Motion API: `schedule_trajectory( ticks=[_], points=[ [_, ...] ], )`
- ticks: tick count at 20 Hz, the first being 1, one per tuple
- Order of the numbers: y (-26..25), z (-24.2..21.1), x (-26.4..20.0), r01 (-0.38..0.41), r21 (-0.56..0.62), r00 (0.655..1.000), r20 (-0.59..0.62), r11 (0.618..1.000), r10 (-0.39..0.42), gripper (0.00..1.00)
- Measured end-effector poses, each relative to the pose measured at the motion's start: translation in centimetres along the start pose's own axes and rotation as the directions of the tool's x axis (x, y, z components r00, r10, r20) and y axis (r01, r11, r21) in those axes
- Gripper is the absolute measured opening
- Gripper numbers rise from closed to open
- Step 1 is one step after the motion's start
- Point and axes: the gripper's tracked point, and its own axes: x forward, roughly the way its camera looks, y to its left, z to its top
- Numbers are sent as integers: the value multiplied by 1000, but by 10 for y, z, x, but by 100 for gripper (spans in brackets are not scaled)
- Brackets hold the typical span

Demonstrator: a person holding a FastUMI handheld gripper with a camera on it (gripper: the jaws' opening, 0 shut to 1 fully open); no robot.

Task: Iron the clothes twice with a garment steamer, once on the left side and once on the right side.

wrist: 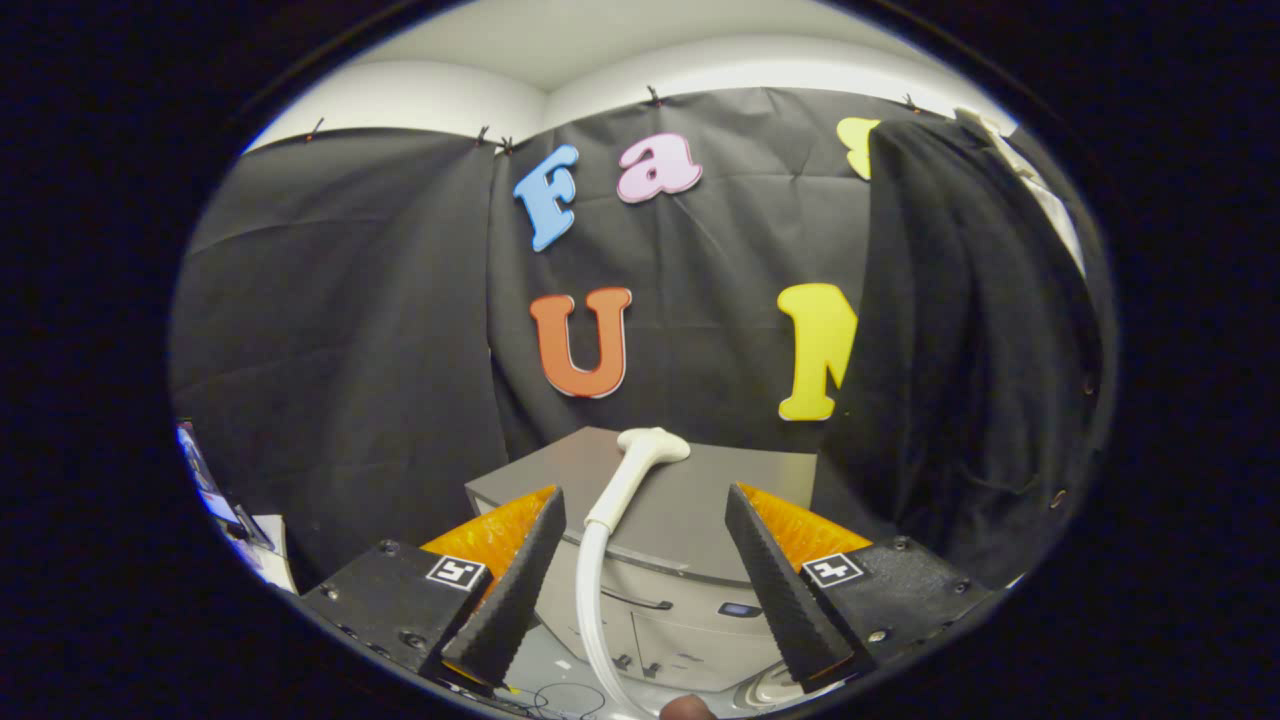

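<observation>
Ahead, claw [645, 560] released, steamer head [640, 465] between fingers, untouched, on cabinet [700, 500] top

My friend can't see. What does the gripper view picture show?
The open gripper faces a white steamer head lying on a grey cabinet, its hose running down between the fingers. A black garment hangs just beyond the right finger.

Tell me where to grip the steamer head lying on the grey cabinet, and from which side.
Grip the steamer head on its slim white neck, just above the hose, coming straight ahead. It lies lengthwise between the open gripper fingers on the cabinet, so each finger can probably close on one side.
</observation>
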Motion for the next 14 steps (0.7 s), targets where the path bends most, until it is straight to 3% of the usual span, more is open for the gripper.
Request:
schedule_trajectory(
  ticks=[8,14],
  points=[
    [27,-22,121,-49,10,984,-170,999,50,100],
    [14,-51,181,52,15,954,-297,999,-45,100]
  ],
)
